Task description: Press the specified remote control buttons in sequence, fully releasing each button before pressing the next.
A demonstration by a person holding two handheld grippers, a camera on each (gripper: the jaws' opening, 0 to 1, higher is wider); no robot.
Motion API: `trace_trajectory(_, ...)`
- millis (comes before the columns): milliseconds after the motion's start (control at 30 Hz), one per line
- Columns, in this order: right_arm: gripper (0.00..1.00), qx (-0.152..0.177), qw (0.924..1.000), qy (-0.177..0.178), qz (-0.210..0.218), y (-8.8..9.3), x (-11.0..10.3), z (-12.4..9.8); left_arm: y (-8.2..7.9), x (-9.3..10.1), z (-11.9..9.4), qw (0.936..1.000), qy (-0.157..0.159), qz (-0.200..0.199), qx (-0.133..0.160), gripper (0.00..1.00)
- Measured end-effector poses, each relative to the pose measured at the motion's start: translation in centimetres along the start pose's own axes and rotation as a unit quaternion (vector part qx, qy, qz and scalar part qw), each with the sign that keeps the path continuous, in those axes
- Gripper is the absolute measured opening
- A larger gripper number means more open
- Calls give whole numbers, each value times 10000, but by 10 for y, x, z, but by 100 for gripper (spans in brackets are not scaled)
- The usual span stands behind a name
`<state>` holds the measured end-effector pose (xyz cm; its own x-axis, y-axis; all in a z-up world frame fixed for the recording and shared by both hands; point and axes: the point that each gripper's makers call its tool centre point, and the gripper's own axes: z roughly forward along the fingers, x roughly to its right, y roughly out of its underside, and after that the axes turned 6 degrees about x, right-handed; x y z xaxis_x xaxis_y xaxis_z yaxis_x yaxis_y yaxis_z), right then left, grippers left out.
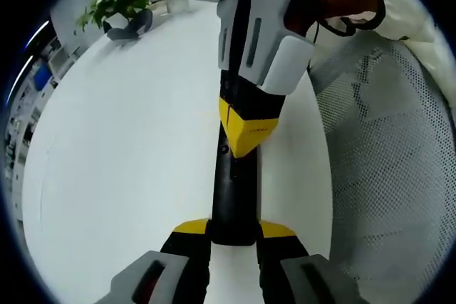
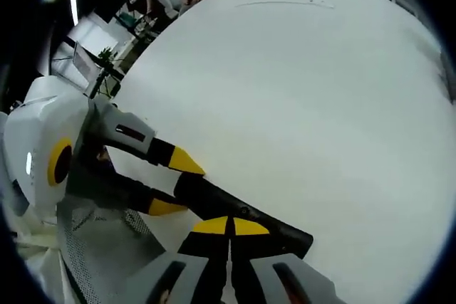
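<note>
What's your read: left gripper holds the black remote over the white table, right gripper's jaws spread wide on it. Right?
No. The right gripper has its jaws shut, tips together on the black remote; right gripper view shows it. Left gripper does hold it over the white table.

White table (image 1: pixel 128 161); potted plant (image 1: pixel 114 1) at far edge; white mesh chair (image 1: pixel 392 176) beside table.
</note>
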<state>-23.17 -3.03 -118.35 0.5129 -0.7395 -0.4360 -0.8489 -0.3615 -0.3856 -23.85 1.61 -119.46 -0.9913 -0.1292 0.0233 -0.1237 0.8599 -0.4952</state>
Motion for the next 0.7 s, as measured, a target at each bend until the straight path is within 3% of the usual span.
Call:
trace_trajectory(333,0,44,9999,-103,111,-1,2,1,0,0,0,10000,-4,-35,0,22)
trace_trajectory(700,0,-39,9998,25,-173,8,-1,-7,0,0,0,10000,7,-23,-8,22)
